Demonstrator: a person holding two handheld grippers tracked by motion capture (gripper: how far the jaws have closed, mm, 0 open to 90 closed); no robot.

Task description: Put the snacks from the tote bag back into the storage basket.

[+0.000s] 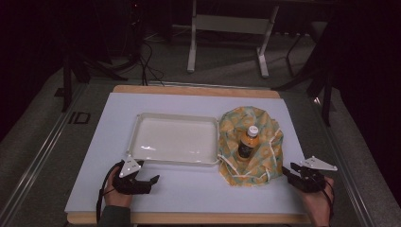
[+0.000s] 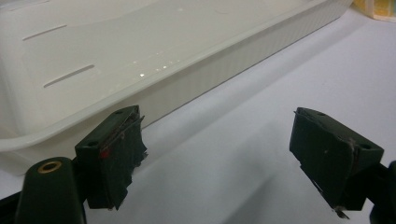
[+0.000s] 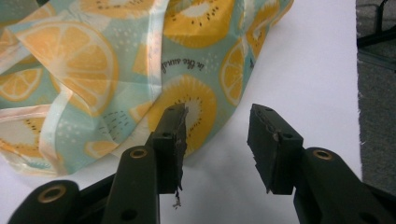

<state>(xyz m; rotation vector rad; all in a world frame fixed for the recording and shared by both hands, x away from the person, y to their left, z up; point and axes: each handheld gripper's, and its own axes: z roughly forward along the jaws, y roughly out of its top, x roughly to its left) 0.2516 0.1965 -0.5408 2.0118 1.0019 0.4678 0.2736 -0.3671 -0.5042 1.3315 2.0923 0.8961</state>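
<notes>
Right gripper (image 3: pixel 215 140) beside the orange-and-teal fruit-print cloth bag (image 3: pixel 116 70), jaws narrowly apart, clamping nothing. Left gripper (image 2: pixel 217 158) wide apart near the white plastic tray (image 2: pixel 154 70).

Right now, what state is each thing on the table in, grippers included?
Bottle: capped, lying on the cloth, cap pointing away from the person.
Fruit-print cloth: spread out and crumpled, beside the tray.
White tray: empty, flat on the table.
Left gripper: jaws wide apart, nothing between them.
Right gripper: jaws apart with a gap, nothing gripped, at the cloth's edge.
</notes>
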